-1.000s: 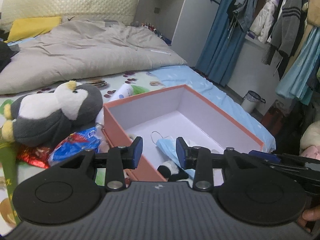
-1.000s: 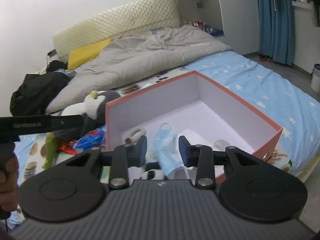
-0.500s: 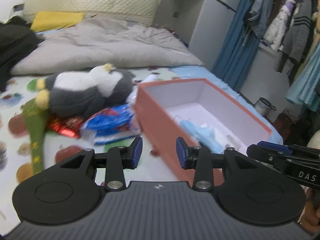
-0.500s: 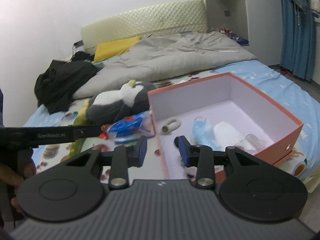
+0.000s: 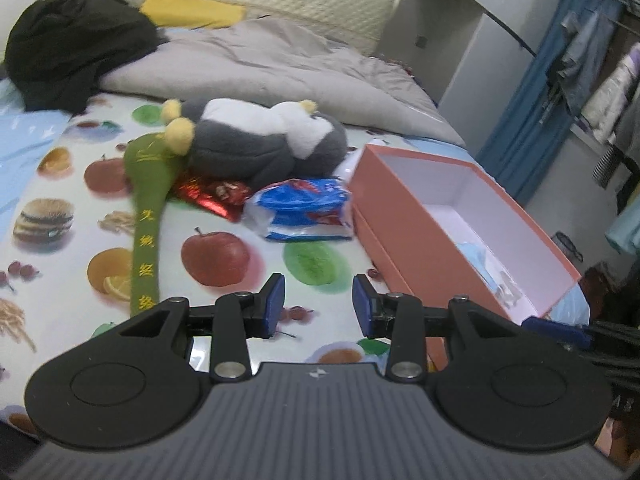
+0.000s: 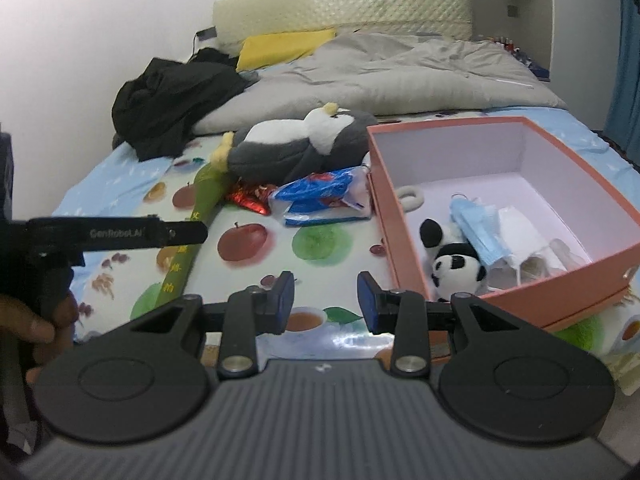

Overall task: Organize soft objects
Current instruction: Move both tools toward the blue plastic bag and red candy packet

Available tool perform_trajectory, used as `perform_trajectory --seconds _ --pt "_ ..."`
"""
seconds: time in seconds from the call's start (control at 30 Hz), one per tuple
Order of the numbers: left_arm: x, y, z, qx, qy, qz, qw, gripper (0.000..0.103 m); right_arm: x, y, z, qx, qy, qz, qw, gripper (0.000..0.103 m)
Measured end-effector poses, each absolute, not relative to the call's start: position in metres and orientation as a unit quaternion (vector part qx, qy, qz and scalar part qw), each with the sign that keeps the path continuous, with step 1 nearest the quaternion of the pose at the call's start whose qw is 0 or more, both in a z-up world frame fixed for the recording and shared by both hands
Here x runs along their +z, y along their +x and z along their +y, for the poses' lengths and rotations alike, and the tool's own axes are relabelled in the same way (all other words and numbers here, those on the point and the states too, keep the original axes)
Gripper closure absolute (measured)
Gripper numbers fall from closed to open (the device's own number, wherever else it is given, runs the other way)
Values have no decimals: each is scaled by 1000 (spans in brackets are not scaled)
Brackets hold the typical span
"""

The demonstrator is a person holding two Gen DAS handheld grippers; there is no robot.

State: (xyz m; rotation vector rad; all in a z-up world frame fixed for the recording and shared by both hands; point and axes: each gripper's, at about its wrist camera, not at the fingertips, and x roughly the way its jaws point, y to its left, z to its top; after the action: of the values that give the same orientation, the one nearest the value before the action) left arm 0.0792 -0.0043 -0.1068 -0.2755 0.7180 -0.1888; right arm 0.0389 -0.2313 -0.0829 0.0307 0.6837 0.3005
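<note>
An open orange box (image 6: 504, 124) (image 5: 404, 216) sits on the bed at the right. Inside lie a small panda plush (image 6: 456, 268), a blue face mask (image 6: 474, 228), white tissue packs (image 6: 520, 232) and a white ring (image 6: 410, 196). A grey and white penguin plush (image 5: 260, 136) (image 6: 296, 140) lies left of the box, with a long green plush (image 5: 146, 204) (image 6: 188, 240) beside it. My left gripper (image 5: 318, 306) is open and empty above the fruit-print sheet. My right gripper (image 6: 325, 302) is open and empty, just left of the box.
A blue snack bag (image 5: 304, 208) (image 6: 324, 196) and a red foil wrapper (image 5: 212, 194) lie between the penguin and the box. A grey duvet (image 5: 280, 64), black clothes (image 5: 72, 44) and a yellow pillow (image 6: 288, 44) lie at the back. Hanging clothes (image 5: 600, 80) are at the right.
Both grippers have swung left and pulled back from over the box to above the sheet. The penguin and green plush have come into fuller view. Both stay open and empty.
</note>
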Motion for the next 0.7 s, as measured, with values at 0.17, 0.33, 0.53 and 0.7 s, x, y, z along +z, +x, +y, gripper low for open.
perform_trajectory --seconds 0.17,0.33,0.53,0.7 --pt "-124 113 11 -75 -167 356 916 55 -95 60 -212 158 -14 344 925 65" --pt "-147 156 24 -61 -205 363 907 55 -107 94 -191 156 -42 346 924 65" --pt "-175 209 44 -39 -249 374 893 55 -119 140 -163 141 -92 349 922 65" --pt "-190 251 57 -25 -279 378 882 55 -132 174 -141 148 -163 350 911 65"
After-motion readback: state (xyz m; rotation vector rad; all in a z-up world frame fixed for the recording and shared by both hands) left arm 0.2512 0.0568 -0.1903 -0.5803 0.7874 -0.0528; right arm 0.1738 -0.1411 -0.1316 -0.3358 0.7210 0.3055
